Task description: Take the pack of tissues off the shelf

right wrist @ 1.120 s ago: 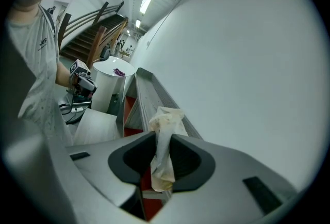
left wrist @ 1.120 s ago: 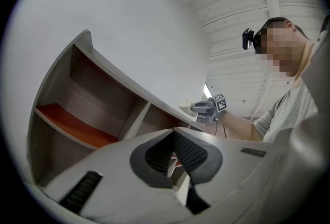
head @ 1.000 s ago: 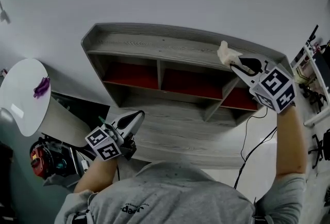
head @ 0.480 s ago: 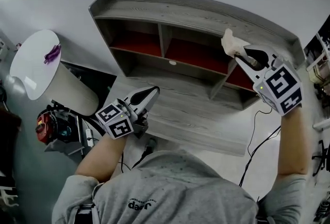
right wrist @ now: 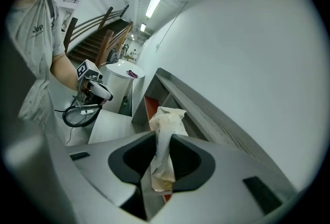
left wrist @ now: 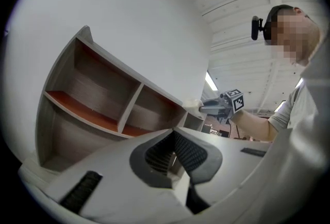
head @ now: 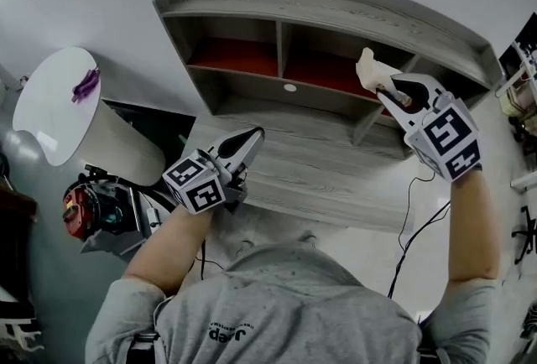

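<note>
The pack of tissues [head: 370, 70], a pale crumpled soft pack, is pinched upright between the jaws of my right gripper [head: 384, 89]. It hangs in the air in front of the grey wooden shelf [head: 336, 5], at the level of the red-floored right compartment, touching nothing else. In the right gripper view the pack [right wrist: 166, 124] sticks up from between the pads of the right gripper [right wrist: 163, 141]. My left gripper [head: 250, 137] is lower down over the unit's bottom board, its jaws together and empty; the left gripper view shows the left gripper [left wrist: 172, 134] the same way.
A white round table [head: 50, 106] with a small purple thing [head: 86, 84] on it stands at the left. Below it on the floor is a red device [head: 78, 210]. A black cable [head: 417, 224] hangs at the right, and clutter [head: 522, 90] lines the right edge.
The right gripper has carried the pack away from the top board's front edge, down and toward me. The left gripper has risen slightly toward the shelf. My head view has shifted.
</note>
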`<action>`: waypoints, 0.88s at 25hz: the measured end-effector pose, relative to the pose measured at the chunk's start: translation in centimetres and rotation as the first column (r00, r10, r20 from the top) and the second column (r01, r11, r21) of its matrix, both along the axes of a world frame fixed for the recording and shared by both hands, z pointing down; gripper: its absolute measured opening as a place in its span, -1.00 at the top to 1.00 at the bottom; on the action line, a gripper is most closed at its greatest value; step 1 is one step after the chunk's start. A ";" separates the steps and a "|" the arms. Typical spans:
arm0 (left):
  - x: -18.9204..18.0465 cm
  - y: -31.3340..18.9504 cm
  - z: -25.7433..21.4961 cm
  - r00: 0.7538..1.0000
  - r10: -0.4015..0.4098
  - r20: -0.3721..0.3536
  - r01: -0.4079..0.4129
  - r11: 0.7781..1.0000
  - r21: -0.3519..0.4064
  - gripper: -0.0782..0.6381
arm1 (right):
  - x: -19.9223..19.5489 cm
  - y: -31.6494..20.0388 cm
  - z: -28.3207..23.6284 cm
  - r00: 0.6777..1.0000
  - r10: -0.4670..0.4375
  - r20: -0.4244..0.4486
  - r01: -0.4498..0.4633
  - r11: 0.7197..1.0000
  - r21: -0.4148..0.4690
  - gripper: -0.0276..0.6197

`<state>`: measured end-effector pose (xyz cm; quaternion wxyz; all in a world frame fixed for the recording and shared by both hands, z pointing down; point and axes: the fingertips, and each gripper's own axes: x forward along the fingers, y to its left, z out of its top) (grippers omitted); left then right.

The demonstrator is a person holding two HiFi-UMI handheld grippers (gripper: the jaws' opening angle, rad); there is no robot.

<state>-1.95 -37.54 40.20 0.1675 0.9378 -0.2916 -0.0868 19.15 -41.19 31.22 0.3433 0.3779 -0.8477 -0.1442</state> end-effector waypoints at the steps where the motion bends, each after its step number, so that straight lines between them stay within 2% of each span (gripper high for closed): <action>1: -0.9 -0.2 0.3 1.000 0.004 0.007 -0.004 1.000 -0.002 0.75 | -0.7 0.1 0.6 1.000 0.012 0.003 -0.012 1.000 -0.005 0.56; 6: -5.0 -0.8 1.8 0.996 0.040 0.077 -0.042 0.999 0.021 0.75 | -4.2 0.8 4.0 0.997 0.075 0.024 -0.074 0.997 -0.033 0.56; 12: -8.2 -0.6 4.3 0.986 0.088 0.138 -0.089 0.996 0.002 0.75 | -6.2 2.1 8.7 0.989 0.147 0.031 -0.144 0.988 -0.061 0.56; 17: -8.9 -0.2 6.9 0.984 0.074 0.161 -0.068 0.997 -0.044 0.75 | -6.4 2.5 12.1 0.984 0.174 0.049 -0.169 0.981 -0.091 0.56; 22: -7.4 0.7 10.1 0.983 0.031 0.179 -0.017 0.997 -0.079 0.75 | -5.1 2.7 17.3 0.988 0.149 0.047 -0.141 0.981 -0.136 0.56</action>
